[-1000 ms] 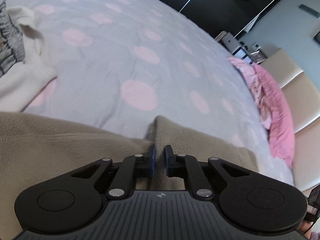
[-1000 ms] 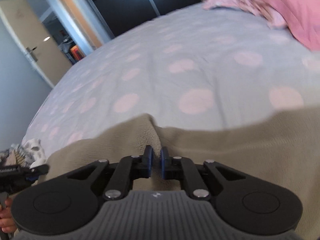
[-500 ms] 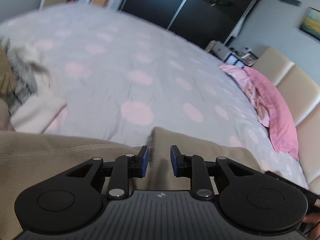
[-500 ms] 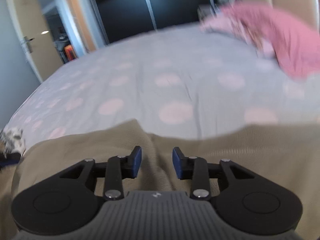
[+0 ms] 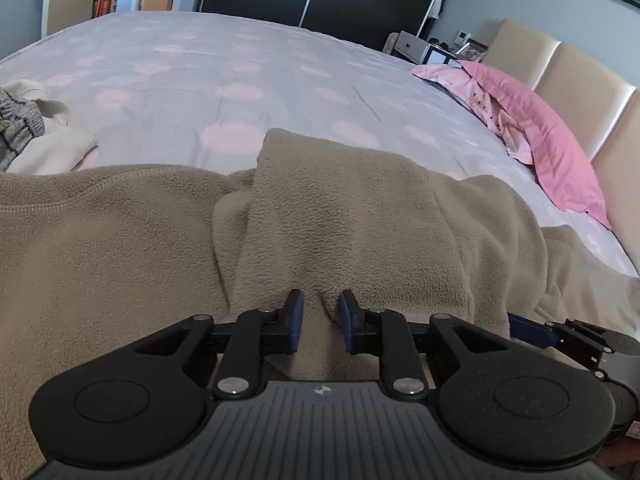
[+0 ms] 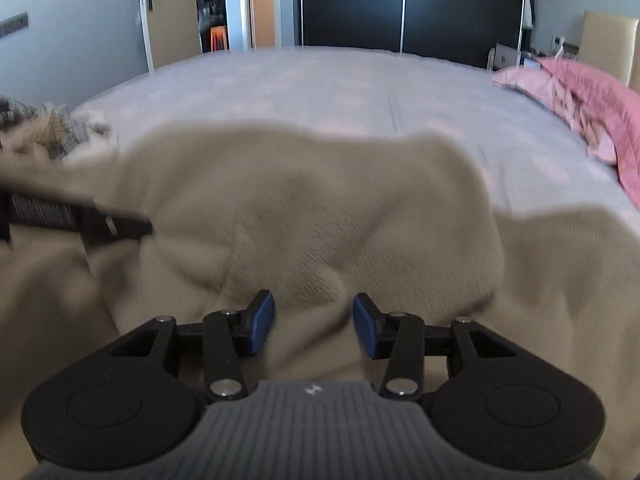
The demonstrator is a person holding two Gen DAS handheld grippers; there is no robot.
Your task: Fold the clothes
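Fleece garment lying folded on the bed; left gripper narrowing, right gripper widening, neither pinching cloth; both should be clearing before regrasping.

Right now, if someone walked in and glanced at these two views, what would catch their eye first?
The tan fleece, lying rumpled across the near side of the bed, fills both views. Next is the pink pillow at the right by the headboard. Both grippers hang low over the fleece: the left gripper is closing with a ridge of fleece between its fingers, and the right gripper is opening.
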